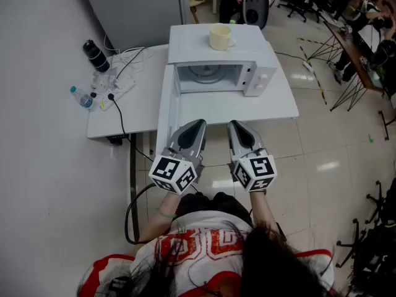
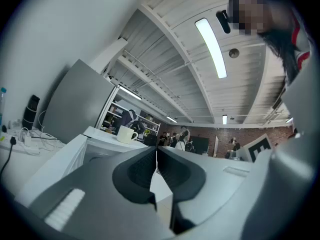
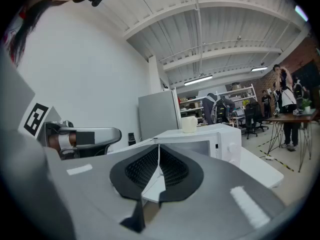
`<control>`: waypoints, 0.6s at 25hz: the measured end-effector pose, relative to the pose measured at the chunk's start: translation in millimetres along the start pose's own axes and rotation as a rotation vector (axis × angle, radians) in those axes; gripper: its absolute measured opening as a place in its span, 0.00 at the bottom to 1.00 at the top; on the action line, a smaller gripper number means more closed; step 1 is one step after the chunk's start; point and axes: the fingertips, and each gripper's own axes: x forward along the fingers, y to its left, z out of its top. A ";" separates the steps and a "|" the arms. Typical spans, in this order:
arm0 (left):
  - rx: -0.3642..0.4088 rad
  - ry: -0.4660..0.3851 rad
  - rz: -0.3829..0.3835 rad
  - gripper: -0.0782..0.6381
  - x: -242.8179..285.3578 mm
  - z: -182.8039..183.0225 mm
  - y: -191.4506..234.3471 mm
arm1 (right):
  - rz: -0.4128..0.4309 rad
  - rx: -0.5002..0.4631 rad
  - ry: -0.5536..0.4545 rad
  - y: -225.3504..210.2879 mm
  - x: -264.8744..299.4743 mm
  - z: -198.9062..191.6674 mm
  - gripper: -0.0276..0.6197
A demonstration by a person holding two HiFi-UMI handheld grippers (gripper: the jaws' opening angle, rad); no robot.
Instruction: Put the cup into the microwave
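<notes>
A cream cup (image 1: 220,37) stands on top of the white microwave (image 1: 263,74), handle to the right. The microwave's door (image 1: 166,104) is swung open to the left and the turntable shows inside. Both grippers hover side by side near the table's front edge, short of the microwave. My left gripper (image 1: 198,124) is shut with nothing in it, and my right gripper (image 1: 234,124) is shut and empty too. The left gripper view looks past the closed jaws of the left gripper (image 2: 156,152) to the cup (image 2: 127,134). The right gripper view shows the right gripper (image 3: 159,147) below the cup (image 3: 189,124).
The white table (image 1: 272,107) carries a black bottle (image 1: 96,55), a small water bottle (image 1: 82,98), and a power strip with cables (image 1: 117,79) at the left. A grey cabinet (image 1: 133,8) stands behind. Chairs, desks and people are at the far right.
</notes>
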 end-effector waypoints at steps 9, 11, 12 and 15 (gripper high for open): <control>-0.020 0.010 -0.033 0.11 14.5 0.3 3.8 | -0.008 -0.015 -0.001 -8.3 25.6 10.0 0.05; -0.025 0.011 -0.029 0.11 19.1 -1.1 5.3 | -0.004 -0.018 -0.003 -13.0 30.7 12.5 0.05; -0.026 0.012 -0.025 0.11 21.8 -1.7 6.2 | -0.001 -0.020 -0.002 -16.0 33.4 13.5 0.05; -0.027 0.005 -0.006 0.11 32.4 -2.1 11.5 | 0.017 -0.027 0.002 -27.4 44.6 16.0 0.05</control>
